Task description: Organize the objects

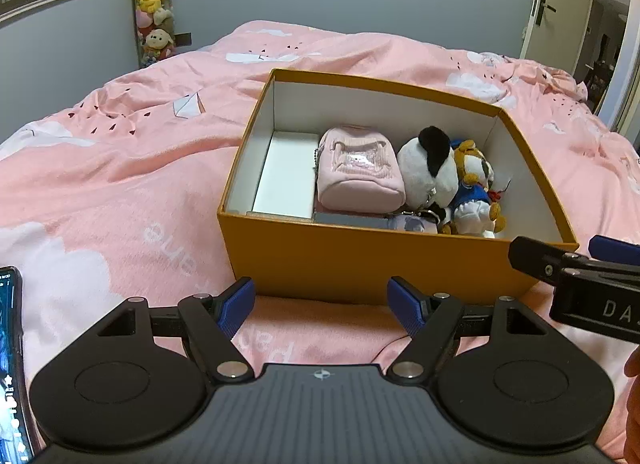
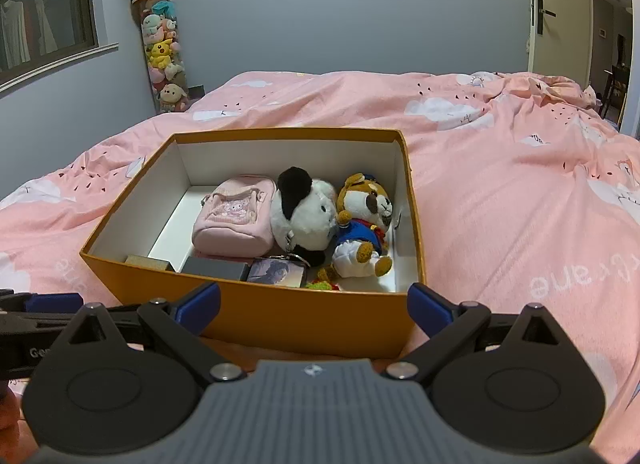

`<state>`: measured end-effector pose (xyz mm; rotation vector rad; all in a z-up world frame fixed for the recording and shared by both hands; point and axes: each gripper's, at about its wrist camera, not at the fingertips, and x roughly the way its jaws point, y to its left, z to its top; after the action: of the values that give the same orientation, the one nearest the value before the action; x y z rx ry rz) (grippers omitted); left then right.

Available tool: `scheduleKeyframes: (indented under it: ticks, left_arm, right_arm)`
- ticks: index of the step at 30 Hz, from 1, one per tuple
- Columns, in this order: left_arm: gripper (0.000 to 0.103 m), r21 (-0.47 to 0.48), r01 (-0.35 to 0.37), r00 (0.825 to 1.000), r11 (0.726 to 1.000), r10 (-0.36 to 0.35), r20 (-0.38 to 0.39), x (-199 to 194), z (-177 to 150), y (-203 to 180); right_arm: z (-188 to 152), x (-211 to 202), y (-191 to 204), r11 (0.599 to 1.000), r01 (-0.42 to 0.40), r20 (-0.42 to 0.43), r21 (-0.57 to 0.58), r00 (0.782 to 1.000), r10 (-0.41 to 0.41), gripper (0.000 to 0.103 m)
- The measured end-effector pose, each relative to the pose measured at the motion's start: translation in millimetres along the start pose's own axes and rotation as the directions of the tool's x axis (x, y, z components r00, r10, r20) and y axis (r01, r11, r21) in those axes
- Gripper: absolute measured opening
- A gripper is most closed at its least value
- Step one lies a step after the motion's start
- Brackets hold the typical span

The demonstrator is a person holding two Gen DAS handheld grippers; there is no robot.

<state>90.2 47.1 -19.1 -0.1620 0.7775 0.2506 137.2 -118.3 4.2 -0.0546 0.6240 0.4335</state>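
I hover both claws, left claw point(image 1: 321, 306) and right claw point(image 2: 313, 306), spread wide and empty, before the orange cardboard box's point(image 2: 256, 312) near wall on the pink bed point(image 2: 520, 191).

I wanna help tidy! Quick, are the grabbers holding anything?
Left gripper: open, empty.
Right gripper: open, empty.

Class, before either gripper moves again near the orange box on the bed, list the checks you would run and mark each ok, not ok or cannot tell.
1. Left gripper open, nothing between its fingers: ok.
2. Right gripper open and empty: ok.
3. Orange box uncovered, open at the top: ok.
4. Pink pouch, panda plush and bear plush inside the box: ok.
5. Nothing loose left on the pink duvet: cannot tell; a phone lies at the left view's edge.
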Motion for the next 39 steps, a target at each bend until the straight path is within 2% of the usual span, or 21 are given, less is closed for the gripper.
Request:
scheduleKeyframes:
  ticks: [39]
  left_arm:
    - [0.088, 0.02, 0.002, 1.0, 1.0, -0.002, 0.013, -4.1, -3.6, -3.8]
  right_arm:
    - [-6.1, -2.7, -3.9, 1.0, 0.009, -0.014, 0.022, 1.0, -0.009, 0.101]
